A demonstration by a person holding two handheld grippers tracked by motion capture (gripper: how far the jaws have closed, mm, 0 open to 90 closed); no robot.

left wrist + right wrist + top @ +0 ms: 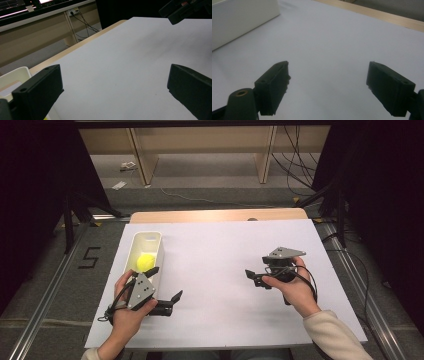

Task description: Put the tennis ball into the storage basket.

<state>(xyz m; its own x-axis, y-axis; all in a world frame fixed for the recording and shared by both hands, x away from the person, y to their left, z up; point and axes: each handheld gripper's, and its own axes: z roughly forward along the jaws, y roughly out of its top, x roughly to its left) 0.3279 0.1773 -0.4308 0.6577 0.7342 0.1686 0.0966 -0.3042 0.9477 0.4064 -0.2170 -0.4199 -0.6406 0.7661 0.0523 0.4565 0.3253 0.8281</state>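
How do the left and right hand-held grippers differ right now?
The left hand-held gripper sits beside the white bin that holds the yellow ball; the right hand-held gripper is out over bare white sheet. The left's jaws look spread wider than the right's. Both are open and empty.

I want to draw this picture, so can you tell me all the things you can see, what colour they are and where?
ball: one, yellow, inside the tray
tray: one, white, long, on the sheet's left side
sheet: one, white, covering the table
table: one, light wood, edge showing beyond the sheet
shelf unit: one, beige, on the floor behind the table
cables: several, black, on the floor at the back right
left gripper: one, black with a grey plate, open, beside the tray
right gripper: one, black with a grey plate, open, over the sheet's right side
hands: two, holding the grippers
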